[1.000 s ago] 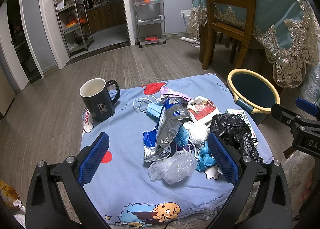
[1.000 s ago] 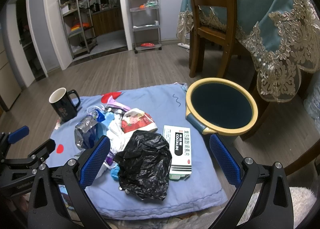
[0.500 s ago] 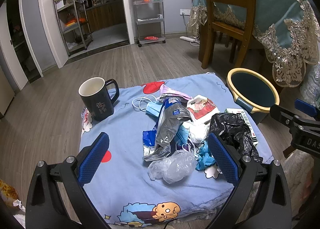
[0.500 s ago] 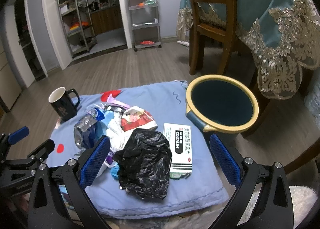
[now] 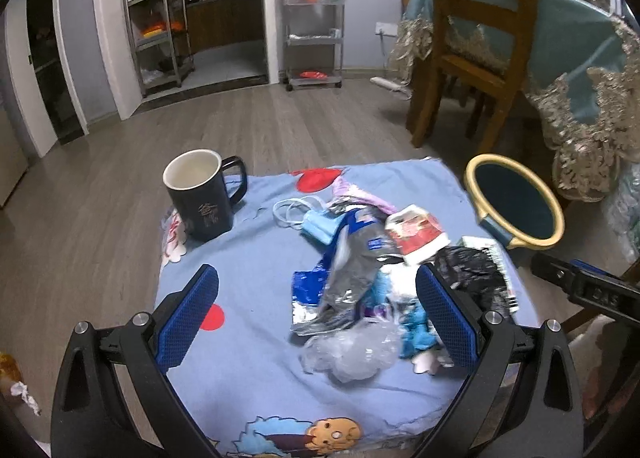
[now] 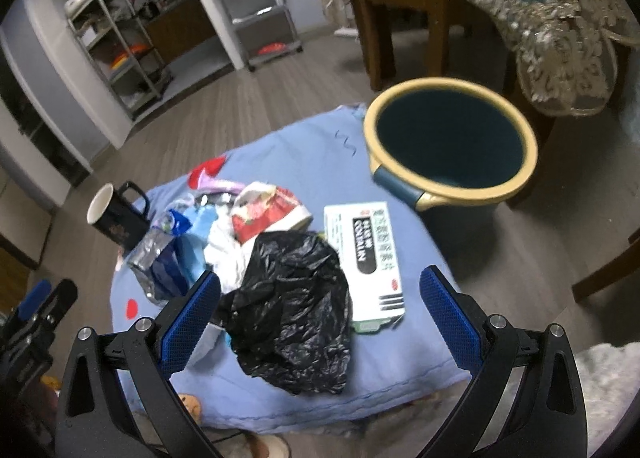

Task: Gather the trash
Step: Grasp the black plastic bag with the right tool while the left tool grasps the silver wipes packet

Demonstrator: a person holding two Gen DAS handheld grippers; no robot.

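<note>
Two grippers, left gripper (image 5: 318, 318) and right gripper (image 6: 320, 316), hang above the blue cloth (image 6: 304, 162), jaws spread wide, holding nothing. Trash lies heaped mid-cloth: black bag (image 6: 292, 310), white box (image 6: 364, 254) touching it. Bin (image 6: 450, 142) stands just beside the cloth; mug (image 5: 200, 194) sits apart.

dark mug (image 5: 202, 194) on blue cartoon cloth (image 5: 248, 270), wooden chair (image 5: 476, 38) behind

Left tool (image 5: 318, 314) and right tool (image 6: 320, 312) both wide apart, nothing between the pads.
</note>
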